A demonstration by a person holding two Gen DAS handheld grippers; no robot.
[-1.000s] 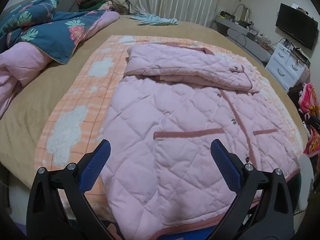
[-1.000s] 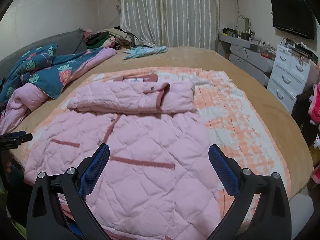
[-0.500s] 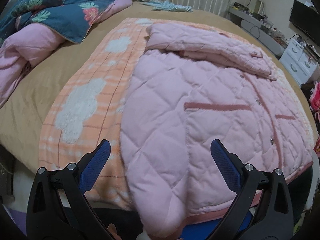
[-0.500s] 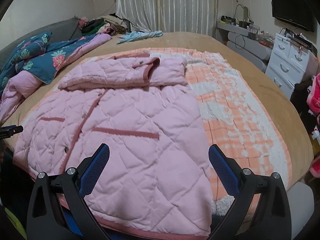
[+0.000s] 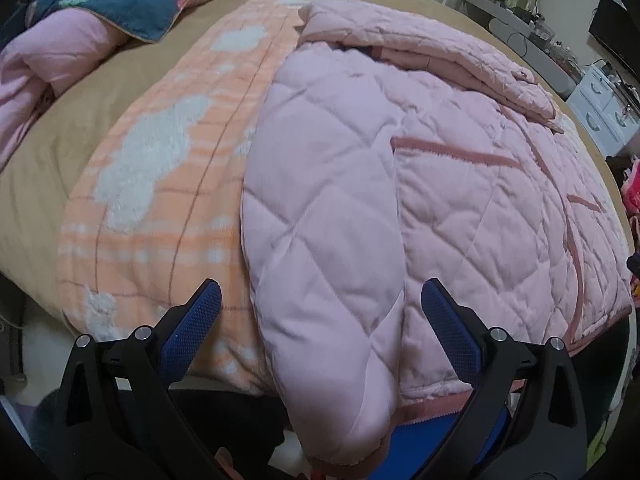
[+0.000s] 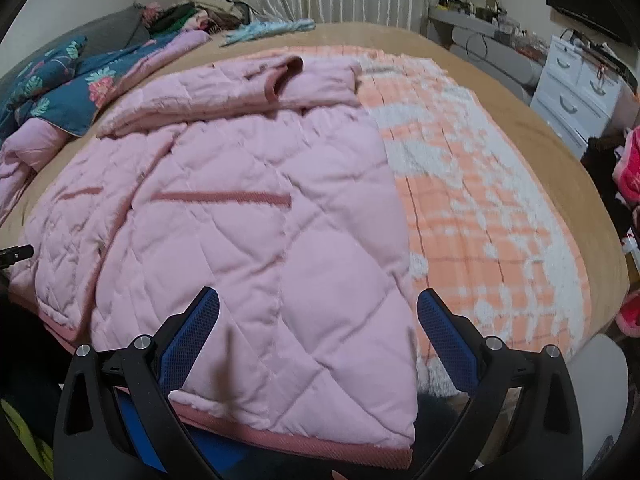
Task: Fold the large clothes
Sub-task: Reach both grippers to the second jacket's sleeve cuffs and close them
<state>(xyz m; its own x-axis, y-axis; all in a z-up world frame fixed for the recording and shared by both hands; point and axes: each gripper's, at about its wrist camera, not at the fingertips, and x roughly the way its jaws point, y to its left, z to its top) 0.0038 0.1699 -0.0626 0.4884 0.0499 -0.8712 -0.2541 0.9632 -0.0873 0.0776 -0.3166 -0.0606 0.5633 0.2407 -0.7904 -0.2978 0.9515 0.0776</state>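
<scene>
A pink quilted jacket (image 5: 420,184) lies flat on the bed, front up, its sleeves folded across the chest at the far end. It also shows in the right wrist view (image 6: 256,216). My left gripper (image 5: 320,312) is open, its blue pads either side of the jacket's near left hem corner, which hangs over the bed edge. My right gripper (image 6: 318,320) is open, its pads either side of the near right hem corner with its dark pink trim (image 6: 320,440).
An orange and white blanket (image 5: 160,184) lies under the jacket on the tan bed (image 6: 560,152). A blue floral duvet (image 5: 120,4) is bunched at the far left. White drawers (image 6: 580,92) stand right of the bed.
Both grippers have moved down and forward to the jacket's near hem, so the hem corners now sit between their open fingers. The jacket itself has not moved.
</scene>
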